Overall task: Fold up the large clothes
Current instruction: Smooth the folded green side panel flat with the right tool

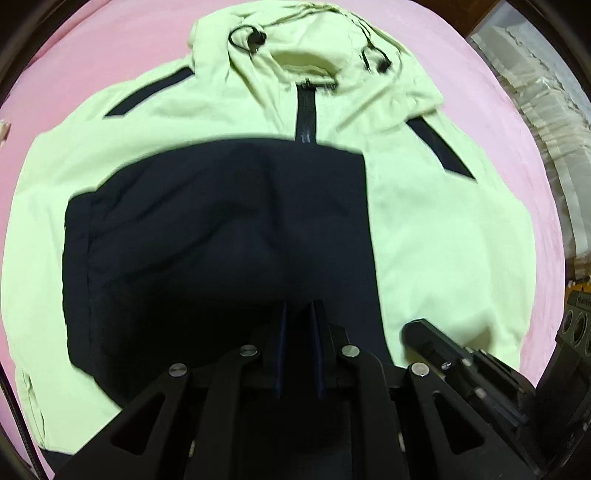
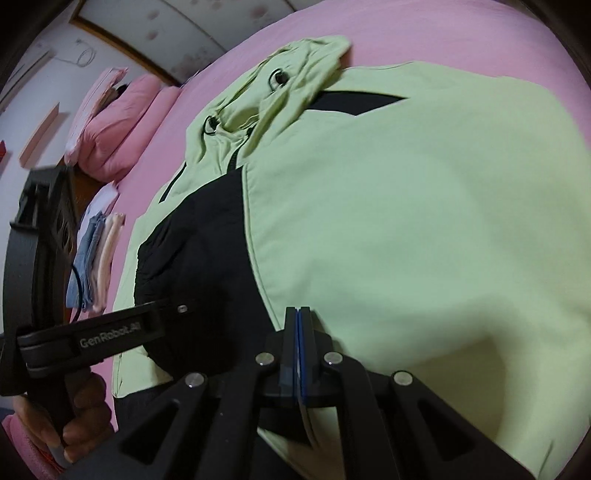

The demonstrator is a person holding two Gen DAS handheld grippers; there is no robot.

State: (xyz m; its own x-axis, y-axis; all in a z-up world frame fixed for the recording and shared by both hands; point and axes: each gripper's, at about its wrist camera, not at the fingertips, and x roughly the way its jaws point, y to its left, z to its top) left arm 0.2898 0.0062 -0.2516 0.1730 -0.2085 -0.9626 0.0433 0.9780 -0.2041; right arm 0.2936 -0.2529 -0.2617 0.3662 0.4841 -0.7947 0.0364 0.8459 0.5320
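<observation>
Your left gripper [image 1: 300, 306] is hanging over the jacket [image 1: 229, 155]'s dark front panel, fingers narrow with nothing visibly between them — the jacket is lying spread on the pink bed [image 1: 110, 48] — while your right gripper [image 2: 299, 314] is hovering, fingers pressed together and empty.

A home bedroom: pink-sheeted bed [image 2: 443, 33], pink pillows [image 2: 122, 110], folded clothes [image 2: 96, 254].

Ahead of the fingers, the jacket [image 1: 229, 122] is pale lime green with a navy-black front panel, black shoulder stripes and black zip; the bedsheet [image 1: 110, 48] beyond is plain pink.
</observation>
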